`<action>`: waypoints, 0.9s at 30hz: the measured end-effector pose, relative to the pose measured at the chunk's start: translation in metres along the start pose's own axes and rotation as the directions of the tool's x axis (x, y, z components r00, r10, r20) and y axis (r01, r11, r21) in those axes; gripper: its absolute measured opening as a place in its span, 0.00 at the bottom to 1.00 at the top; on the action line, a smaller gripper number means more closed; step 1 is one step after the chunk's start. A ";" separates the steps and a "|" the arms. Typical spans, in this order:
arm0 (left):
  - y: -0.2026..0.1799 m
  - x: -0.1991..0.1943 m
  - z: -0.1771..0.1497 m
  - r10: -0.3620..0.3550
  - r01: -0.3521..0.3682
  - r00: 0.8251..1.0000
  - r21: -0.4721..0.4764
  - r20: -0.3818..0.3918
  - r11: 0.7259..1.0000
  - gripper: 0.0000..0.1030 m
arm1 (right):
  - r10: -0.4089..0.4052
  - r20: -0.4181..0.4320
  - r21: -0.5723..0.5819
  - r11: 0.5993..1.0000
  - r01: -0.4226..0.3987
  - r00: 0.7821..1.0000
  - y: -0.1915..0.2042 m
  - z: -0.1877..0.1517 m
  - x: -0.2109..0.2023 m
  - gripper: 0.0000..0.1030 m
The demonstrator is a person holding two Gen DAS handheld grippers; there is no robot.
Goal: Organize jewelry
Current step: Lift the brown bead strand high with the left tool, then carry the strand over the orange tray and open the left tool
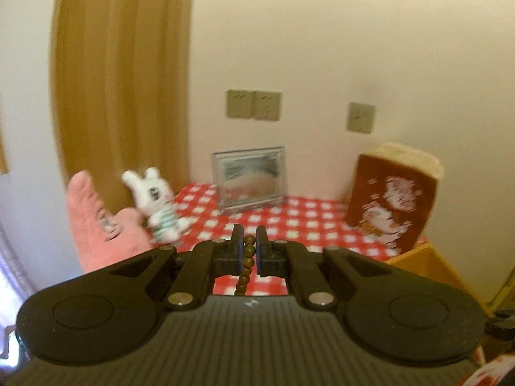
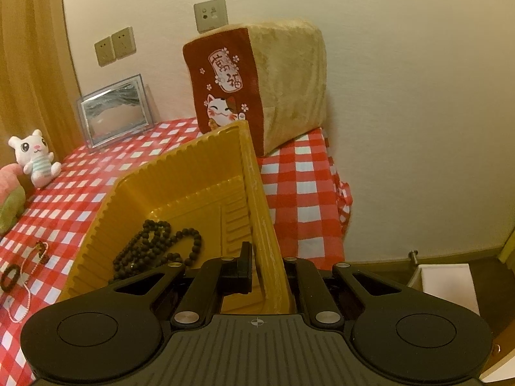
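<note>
A: Where is the brown bead string (image 1: 247, 263) found?
B: It is pinched in the left gripper (image 1: 248, 247), hanging below.
A: And the yellow tray (image 2: 193, 173)?
B: Its right wall is clamped by the right gripper (image 2: 267, 267); black beads (image 2: 154, 247) are kept inside the tray.

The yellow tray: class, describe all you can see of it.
The yellow tray looks like glossy moulded plastic with ribbed walls and a stepped floor. It sits on the checked tablecloth, in front of the plush cushion. The right gripper is shut on its near right wall. Dark bead strands lie inside.
</note>
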State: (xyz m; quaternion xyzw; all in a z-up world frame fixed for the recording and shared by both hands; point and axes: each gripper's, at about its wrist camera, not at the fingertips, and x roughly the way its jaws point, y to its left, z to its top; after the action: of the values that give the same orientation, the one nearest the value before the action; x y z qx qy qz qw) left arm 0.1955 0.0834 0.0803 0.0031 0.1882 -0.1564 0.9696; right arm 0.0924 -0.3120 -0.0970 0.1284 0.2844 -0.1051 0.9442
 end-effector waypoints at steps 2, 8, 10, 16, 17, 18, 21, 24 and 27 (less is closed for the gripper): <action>-0.012 -0.002 0.004 -0.039 0.039 0.999 0.001 0.009 0.999 0.06 | 0.002 0.002 -0.001 1.000 -0.002 1.000 0.000 0.001 -0.001 0.07; -0.058 -0.005 0.012 -0.219 0.219 0.975 0.024 0.029 0.975 0.06 | 0.010 0.013 -0.003 1.000 -0.010 1.000 0.002 0.002 -0.003 0.07; -0.074 -0.002 0.013 -0.272 0.271 0.962 0.020 0.036 0.962 0.06 | 0.013 0.015 0.000 1.000 -0.013 1.000 0.002 0.003 -0.004 0.07; -0.119 0.024 0.005 -0.395 0.395 0.919 -0.037 0.001 0.918 0.06 | 0.023 0.028 -0.006 1.000 -0.023 0.999 0.004 0.005 -0.008 0.07; -0.125 0.030 0.001 -0.412 0.411 0.911 -0.046 -0.013 0.910 0.06 | 0.024 0.030 -0.008 1.000 -0.024 0.999 0.005 0.006 -0.008 0.07; -0.132 0.036 -0.003 -0.425 0.423 0.905 -0.055 -0.031 0.905 0.06 | 0.025 0.031 -0.009 1.000 -0.025 0.999 0.006 0.006 -0.009 0.07; -0.149 0.055 -0.017 -0.453 0.446 0.887 -0.093 -0.085 0.890 0.06 | 0.027 0.034 -0.016 1.000 -0.026 0.999 0.008 0.006 -0.011 0.07; -0.164 0.071 -0.033 -0.476 0.464 0.868 -0.110 -0.141 0.879 0.06 | 0.027 0.035 -0.020 0.999 -0.026 0.999 0.009 0.006 -0.011 0.07; -0.174 0.086 -0.050 -0.494 0.476 0.846 -0.134 -0.202 0.869 0.06 | 0.027 0.035 -0.019 0.999 -0.026 0.999 0.008 0.006 -0.012 0.07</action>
State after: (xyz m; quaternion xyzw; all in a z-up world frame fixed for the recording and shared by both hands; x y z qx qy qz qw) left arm 0.2000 -0.1052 0.0113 -0.0647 0.2998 -0.3871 0.8696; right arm 0.0884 -0.3045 -0.0838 0.1214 0.2669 -0.0920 0.9516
